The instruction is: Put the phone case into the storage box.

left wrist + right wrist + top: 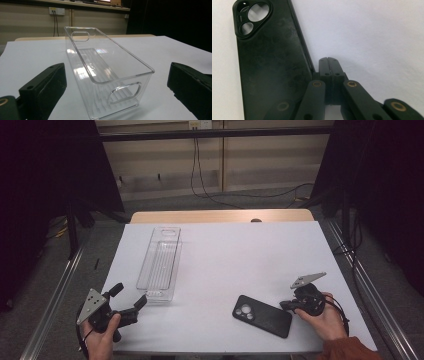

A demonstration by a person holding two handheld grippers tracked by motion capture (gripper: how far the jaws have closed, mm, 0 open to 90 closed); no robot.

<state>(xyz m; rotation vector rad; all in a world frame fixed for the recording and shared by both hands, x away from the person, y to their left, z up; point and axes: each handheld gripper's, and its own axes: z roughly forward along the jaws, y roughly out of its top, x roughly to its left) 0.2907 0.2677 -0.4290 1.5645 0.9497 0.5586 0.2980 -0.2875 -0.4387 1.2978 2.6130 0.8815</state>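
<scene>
While lying lengthwise on the white table cover (225, 265), left of centre, the clear plastic oblong bin with cut-out handles (161, 262) offers its near end to the left gripper (131, 304), jaws spread wide, probably to steady it. Farther right, near edge: flat black phone case with camera cut-outs (262, 315), touched along its right side by the right gripper (285, 305), jaws pressed together, likely for nudging rather than pinching.

- black phone (262, 315), with a black camera ring at one end
- clear see-through plastic bin (160, 262), its floor ribbed in fine lines
- white table sheet (240, 255), with a pale wood edge behind it
- both grippers black: left gripper (131, 300) and right gripper (286, 305), each under a grey plate
- rust-orange sleeve (350, 349)
</scene>
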